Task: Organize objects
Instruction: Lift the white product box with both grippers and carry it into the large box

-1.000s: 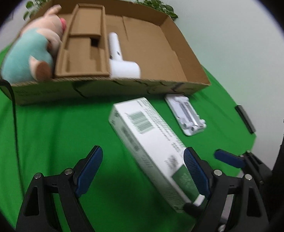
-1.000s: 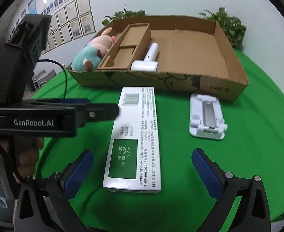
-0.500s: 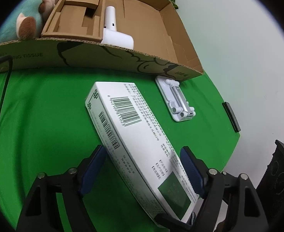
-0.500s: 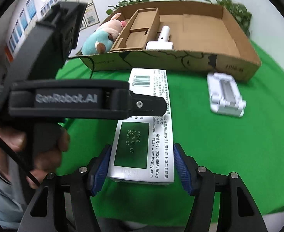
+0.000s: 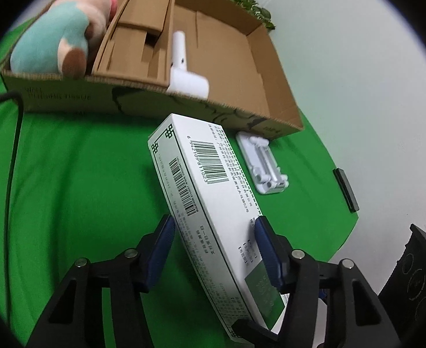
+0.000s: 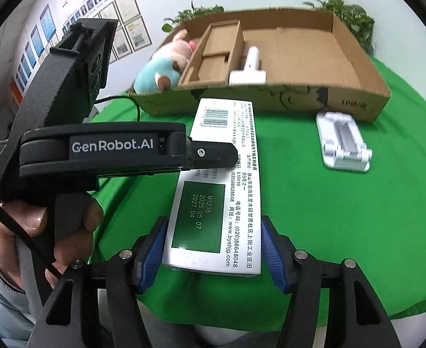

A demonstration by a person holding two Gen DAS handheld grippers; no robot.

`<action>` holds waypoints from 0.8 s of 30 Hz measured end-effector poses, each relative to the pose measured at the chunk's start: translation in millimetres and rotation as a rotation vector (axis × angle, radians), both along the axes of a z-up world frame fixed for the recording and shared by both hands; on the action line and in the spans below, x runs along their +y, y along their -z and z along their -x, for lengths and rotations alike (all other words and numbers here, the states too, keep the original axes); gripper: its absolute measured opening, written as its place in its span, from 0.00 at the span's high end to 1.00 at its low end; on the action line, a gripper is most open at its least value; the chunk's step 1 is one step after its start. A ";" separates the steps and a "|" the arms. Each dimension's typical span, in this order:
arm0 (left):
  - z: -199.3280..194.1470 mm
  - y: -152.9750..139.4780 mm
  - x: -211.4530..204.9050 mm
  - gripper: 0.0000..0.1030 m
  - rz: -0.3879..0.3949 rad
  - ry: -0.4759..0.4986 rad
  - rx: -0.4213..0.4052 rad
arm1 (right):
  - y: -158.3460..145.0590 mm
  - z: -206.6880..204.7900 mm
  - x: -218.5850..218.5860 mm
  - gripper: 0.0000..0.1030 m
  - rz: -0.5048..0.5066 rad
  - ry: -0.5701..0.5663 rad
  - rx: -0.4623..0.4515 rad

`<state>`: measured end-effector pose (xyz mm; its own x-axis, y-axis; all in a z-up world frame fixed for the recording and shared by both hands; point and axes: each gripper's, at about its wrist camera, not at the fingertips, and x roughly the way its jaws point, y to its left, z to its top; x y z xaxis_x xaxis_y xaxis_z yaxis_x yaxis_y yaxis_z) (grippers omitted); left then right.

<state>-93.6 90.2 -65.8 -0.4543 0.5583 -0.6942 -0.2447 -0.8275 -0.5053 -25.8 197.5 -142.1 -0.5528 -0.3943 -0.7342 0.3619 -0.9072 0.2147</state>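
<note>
Between the blue pads of both tools sits a long white carton [image 6: 215, 191], printed with barcodes and a dark green panel. Its near end is clamped by the right hand-held gripper [image 6: 211, 249], both pads pressed to its long sides, while the left hand-held gripper [image 5: 213, 249] is closed on it further along, coming in from the side. The carton's far end points toward an open cardboard box [image 6: 355, 98] standing on the green worktop [image 6: 343, 217]. Inside that box lie a plush toy [image 6: 160, 69] in teal and pink at the left, a brown cardboard insert [image 6: 213, 58] beside it, and a white handled device [image 6: 249, 69] against the insert. A white plastic stand [image 6: 343, 145] rests on the worktop just in front of the box's right corner, apart from the carton.
</note>
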 end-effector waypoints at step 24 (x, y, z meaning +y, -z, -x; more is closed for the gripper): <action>83.3 -209.0 34.5 0.48 -0.016 0.086 0.346 | -181.4 59.2 17.0 0.43 0.034 0.137 0.428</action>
<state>-176.9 124.7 143.2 -0.6120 0.6138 -0.4987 -0.4717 -0.7894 -0.3928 -85.0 214.5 39.3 -0.8524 -0.3166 -0.4162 0.3018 -0.9478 0.1029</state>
